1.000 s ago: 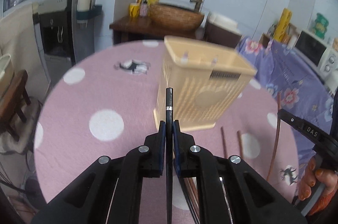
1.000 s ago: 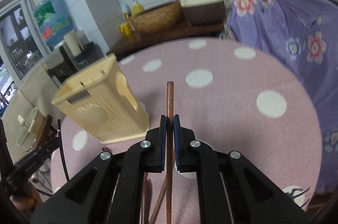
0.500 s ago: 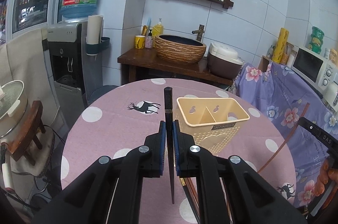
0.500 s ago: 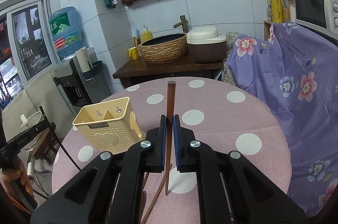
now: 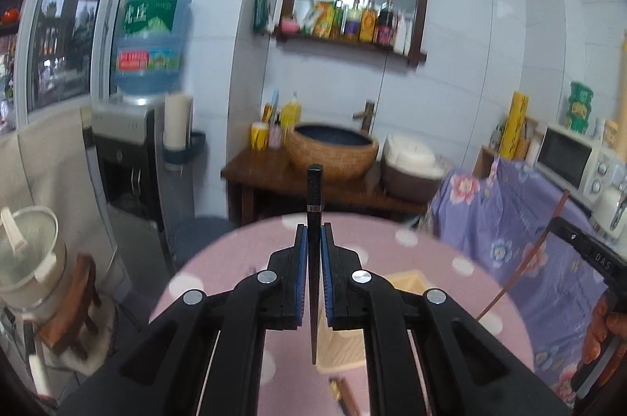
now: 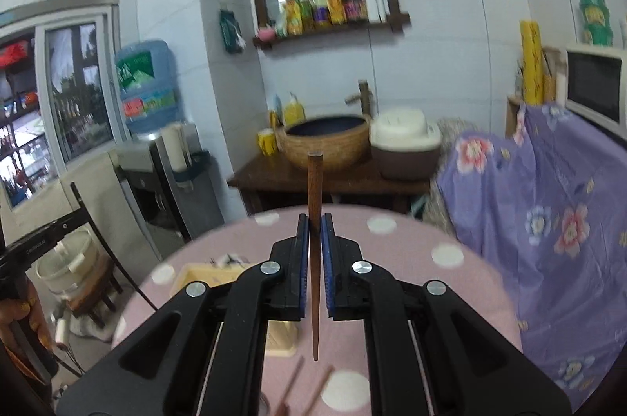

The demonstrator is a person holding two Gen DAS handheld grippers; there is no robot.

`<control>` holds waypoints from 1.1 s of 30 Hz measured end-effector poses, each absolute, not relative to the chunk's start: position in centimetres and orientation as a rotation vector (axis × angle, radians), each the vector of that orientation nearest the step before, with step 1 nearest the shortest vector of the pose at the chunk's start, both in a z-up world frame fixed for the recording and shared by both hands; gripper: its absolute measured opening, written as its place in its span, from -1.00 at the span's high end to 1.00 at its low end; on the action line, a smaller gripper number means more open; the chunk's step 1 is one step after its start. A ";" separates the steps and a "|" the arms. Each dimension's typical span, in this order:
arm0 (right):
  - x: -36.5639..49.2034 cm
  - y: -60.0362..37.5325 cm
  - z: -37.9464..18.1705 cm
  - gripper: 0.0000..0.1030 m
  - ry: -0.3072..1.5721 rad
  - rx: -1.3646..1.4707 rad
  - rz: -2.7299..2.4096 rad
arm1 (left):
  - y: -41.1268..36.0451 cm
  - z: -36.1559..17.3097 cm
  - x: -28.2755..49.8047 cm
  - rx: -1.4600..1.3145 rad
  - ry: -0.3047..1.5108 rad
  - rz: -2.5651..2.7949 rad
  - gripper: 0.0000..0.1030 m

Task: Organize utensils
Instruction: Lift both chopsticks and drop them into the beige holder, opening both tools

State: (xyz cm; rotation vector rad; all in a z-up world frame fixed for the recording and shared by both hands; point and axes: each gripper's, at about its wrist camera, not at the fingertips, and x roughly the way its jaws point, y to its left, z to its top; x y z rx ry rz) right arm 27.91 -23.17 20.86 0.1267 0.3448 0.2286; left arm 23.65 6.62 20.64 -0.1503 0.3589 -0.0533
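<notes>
Now both tongs are closed tight on a chopstick each: the left tongs (image 5: 313, 243) pinch a black chopstick (image 5: 314, 216), the right tongs (image 6: 314, 239) a brown chopstick (image 6: 314, 220), each stick upright above the pink dotted table (image 6: 450, 282). Below them the cream utensil holder (image 5: 407, 282) stands on the table, with loose brown chopsticks (image 6: 317, 388) lying near it.

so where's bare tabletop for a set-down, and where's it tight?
Free: the pink cloth right of the right gripper, toward the purple floral cover. Crowded: around the cream holder at left, and near the loose brown chopsticks at the near edge.
</notes>
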 end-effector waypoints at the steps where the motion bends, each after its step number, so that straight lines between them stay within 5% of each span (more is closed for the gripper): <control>1: 28.0 -22.8 22.1 0.86 0.320 0.132 0.236 | 6.6 21.7 23.8 -0.162 0.344 -0.063 0.84; 8: 29.0 -19.1 25.9 0.86 0.242 0.161 0.302 | 4.5 24.7 25.9 -0.222 0.295 -0.127 0.85; 16: 31.8 -15.7 18.3 0.86 0.348 0.131 0.287 | 2.6 18.9 27.9 -0.197 0.303 -0.096 0.97; 26: 33.4 -15.3 14.8 0.86 0.404 0.118 0.284 | 3.2 19.4 27.5 -0.167 0.290 -0.073 0.97; 33: 33.9 -14.9 11.0 0.90 0.478 0.122 0.302 | 3.3 13.0 26.6 -0.209 0.450 -0.137 0.96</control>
